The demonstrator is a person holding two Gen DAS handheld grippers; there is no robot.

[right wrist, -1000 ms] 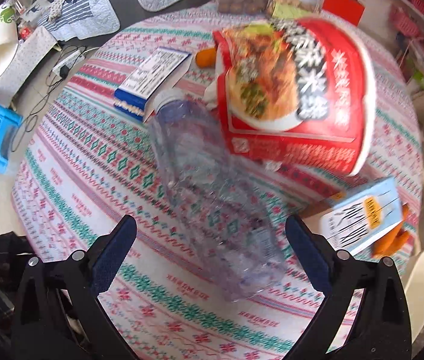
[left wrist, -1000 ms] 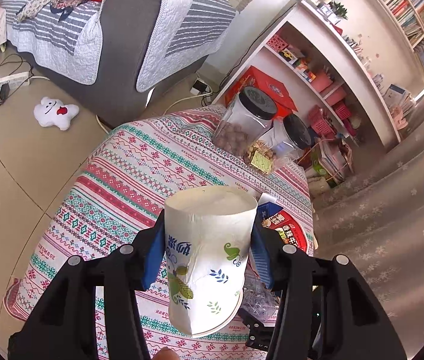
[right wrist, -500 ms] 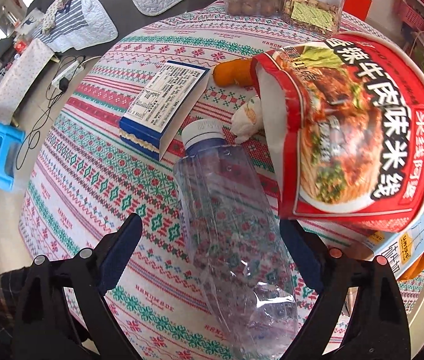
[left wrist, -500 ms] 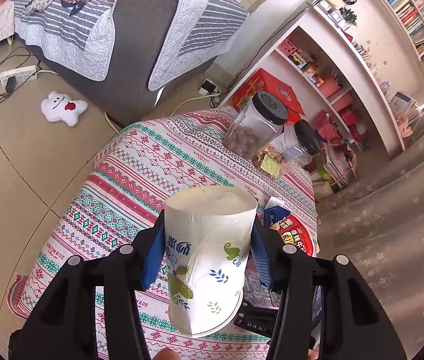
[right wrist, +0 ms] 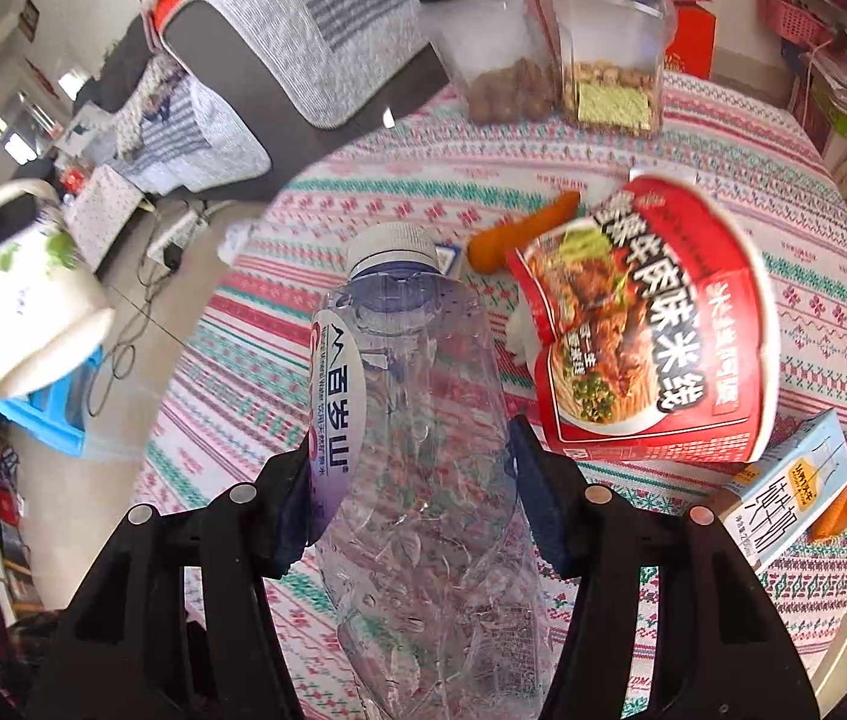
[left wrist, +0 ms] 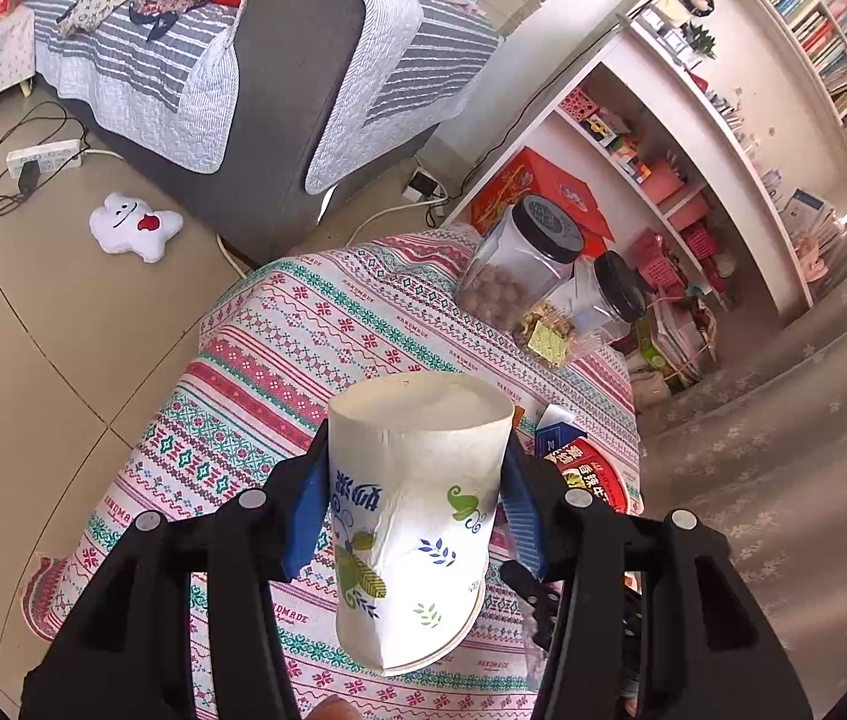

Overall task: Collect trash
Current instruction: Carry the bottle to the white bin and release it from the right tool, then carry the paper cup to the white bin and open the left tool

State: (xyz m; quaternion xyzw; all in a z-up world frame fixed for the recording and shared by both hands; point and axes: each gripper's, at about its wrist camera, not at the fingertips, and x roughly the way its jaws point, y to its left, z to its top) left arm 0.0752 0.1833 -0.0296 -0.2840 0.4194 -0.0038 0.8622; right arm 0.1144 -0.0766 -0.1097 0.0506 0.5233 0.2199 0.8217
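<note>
Left hand-held gripper (left wrist: 417, 516): I have it clamped on the cup (left wrist: 414, 516).
Right hand-held gripper (right wrist: 411, 492): pads against the bottle (right wrist: 423, 480), apparently gripping.
Bottle axis: runs from lower frame up to centre, cap away from me, between the fingers.

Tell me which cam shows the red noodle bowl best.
Right wrist: the red noodle bowl fills the right of the frame, printed side fully visible, lying on the tablecloth. Left wrist shows only a sliver behind the left gripper and its paper cup.

Ahead of the left tool stands a grey sofa under striped quilts (left wrist: 279, 60), on the beige tiled floor (left wrist: 33, 324); white bookshelves (left wrist: 717, 138) rise ahead-right, sunlit.
</note>
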